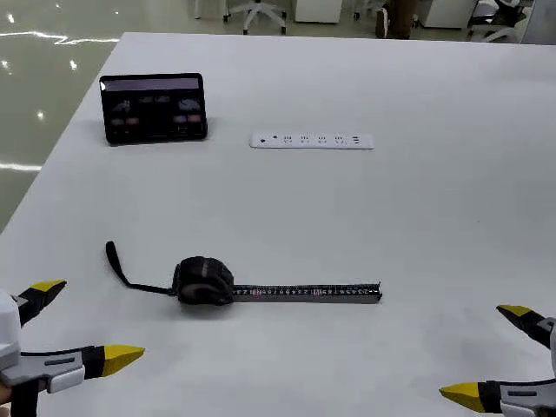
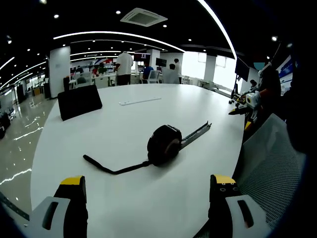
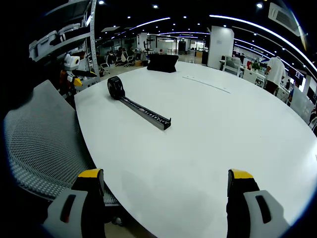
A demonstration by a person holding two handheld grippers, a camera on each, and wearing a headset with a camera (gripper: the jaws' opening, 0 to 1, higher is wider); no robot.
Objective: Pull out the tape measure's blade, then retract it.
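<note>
A black tape measure [image 1: 203,281] lies on the white table [image 1: 347,217], its blade [image 1: 308,293] pulled out to the right and lying flat. A black wrist strap [image 1: 122,268] trails to its left. My left gripper [image 1: 94,321] hovers open at the near left, short of the case [image 2: 165,144]. My right gripper [image 1: 497,356] is open at the near right, well short of the blade's end hook [image 3: 167,124]. Nothing is between either pair of yellow-tipped jaws. The left gripper [image 3: 74,74] also appears far off in the right gripper view, beyond the case [image 3: 116,87].
A dark tablet [image 1: 154,108] stands propped at the far left of the table. A white power strip [image 1: 312,141] lies at the far centre. A mesh chair [image 3: 39,144] sits at the table's near edge. People stand in the background office.
</note>
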